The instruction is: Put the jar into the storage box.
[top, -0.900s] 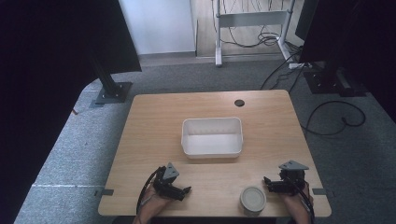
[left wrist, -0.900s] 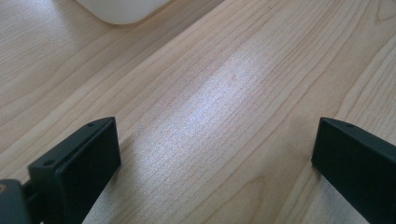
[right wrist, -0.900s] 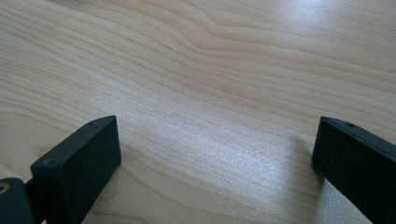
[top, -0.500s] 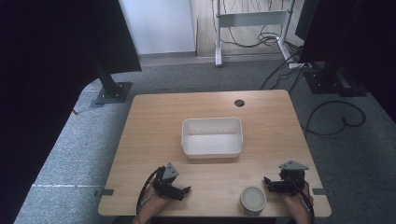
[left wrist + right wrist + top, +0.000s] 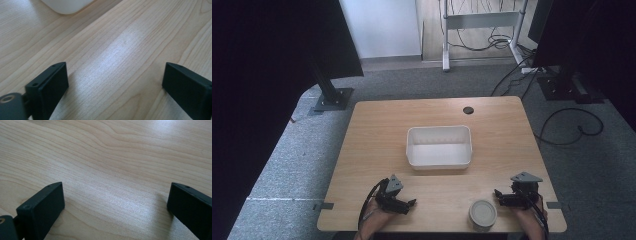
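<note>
Here we hold both grippers, left (image 5: 411, 204) and right (image 5: 497, 193), jaws wide apart and empty, near a round lidded container (image 5: 482, 214) on the wooden table (image 5: 377, 130).

We had two handheld grippers, both matte black. Left gripper (image 5: 411, 204) carried a grey three-cornered plate (image 5: 395, 183) on top, with a black cable (image 5: 366, 206) looping off its back. Right gripper (image 5: 498, 194) had the same grey plate (image 5: 526, 177) and a black cable (image 5: 543, 219) along the wrist. In the gripper views, each jaw was a flat rectangular black block with small screw holes in its top edge. No sleeves were visible.
</note>
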Demonstrator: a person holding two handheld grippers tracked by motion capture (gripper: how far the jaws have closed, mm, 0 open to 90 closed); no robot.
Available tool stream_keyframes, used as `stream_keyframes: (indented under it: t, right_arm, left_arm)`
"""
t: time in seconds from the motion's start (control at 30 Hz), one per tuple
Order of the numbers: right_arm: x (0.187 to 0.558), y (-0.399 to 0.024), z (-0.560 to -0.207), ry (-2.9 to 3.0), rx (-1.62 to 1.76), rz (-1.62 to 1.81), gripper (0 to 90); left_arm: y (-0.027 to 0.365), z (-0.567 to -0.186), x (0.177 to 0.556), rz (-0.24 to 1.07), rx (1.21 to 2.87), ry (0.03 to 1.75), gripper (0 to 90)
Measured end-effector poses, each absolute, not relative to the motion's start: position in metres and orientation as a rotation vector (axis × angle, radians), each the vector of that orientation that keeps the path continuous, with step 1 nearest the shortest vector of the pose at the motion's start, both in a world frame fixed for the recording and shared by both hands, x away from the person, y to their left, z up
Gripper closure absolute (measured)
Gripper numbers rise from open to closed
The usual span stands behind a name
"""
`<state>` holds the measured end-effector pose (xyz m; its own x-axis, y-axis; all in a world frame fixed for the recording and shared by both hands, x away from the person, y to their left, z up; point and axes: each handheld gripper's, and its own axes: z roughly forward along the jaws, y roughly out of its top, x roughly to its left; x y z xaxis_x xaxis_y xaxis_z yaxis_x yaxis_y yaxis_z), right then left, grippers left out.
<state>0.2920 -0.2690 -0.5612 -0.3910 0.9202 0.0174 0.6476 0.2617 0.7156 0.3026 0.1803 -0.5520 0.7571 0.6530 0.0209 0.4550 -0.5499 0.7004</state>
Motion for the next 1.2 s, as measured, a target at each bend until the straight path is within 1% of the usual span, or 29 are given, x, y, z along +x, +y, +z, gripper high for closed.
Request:
stream_keyframes:
  t: [0.37,1.2]
  right_arm:
    - [0.292,-0.269,-0.561,2.135,1.423,0.914,0.8]
    - [0.292,-0.269,-0.561,2.134,1.423,0.914,0.8]
  left_arm:
    - [0.174,-0.549,0.300,0.367,2.257,0.821,7.1]
    - [0.156,-0.533,0.290,0.321,2.246,0.691,7.1]
